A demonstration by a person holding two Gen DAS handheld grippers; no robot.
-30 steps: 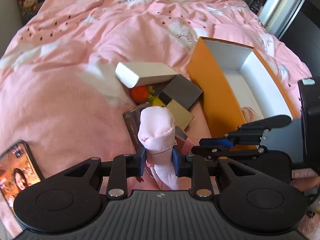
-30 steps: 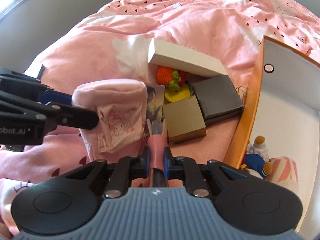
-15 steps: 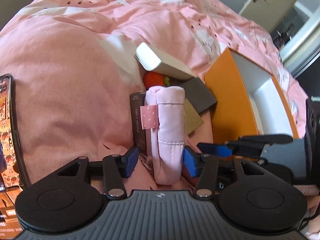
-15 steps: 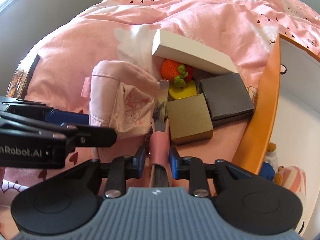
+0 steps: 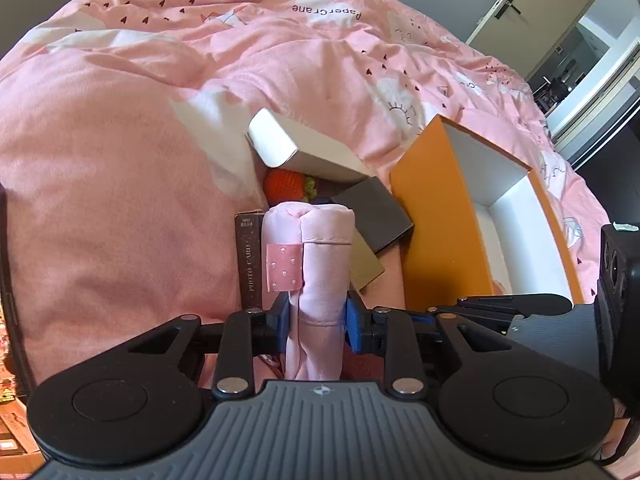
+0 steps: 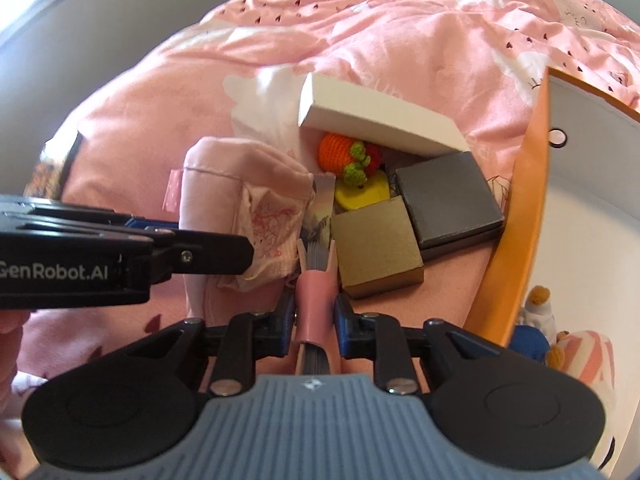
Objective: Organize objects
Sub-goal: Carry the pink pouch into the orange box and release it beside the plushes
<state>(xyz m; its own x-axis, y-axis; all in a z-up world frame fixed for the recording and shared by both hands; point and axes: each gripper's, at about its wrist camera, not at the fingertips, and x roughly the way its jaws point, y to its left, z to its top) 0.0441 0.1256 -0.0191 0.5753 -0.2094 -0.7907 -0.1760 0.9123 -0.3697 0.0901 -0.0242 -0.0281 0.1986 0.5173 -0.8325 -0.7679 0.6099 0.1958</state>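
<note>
Left gripper (image 5: pixel 316 314): fingers released and re-closed within the last second, now pinched on the rolled pale-pink fabric pouch (image 5: pixel 316 264), regripped with its dotted pink tab facing the camera; pouch held just left of the orange cardboard box with white interior (image 5: pixel 436 216). Right gripper (image 6: pixel 314 310): fingers just eased and narrowed again, nearly closed on a slim pink-covered booklet (image 6: pixel 314 296), also left of the box. Beyond, against the box's left wall: gold square box (image 6: pixel 376 252), grey flat box (image 6: pixel 448 196), yellow toy (image 6: pixel 362 192), orange crocheted fruit (image 6: pixel 340 150), white oblong carton (image 6: pixel 380 116). All on the pink bed quilt (image 5: pixel 120 184). Judgement: both grips refreshed; pouch and booklet appear ready for transfer into the box.
</note>
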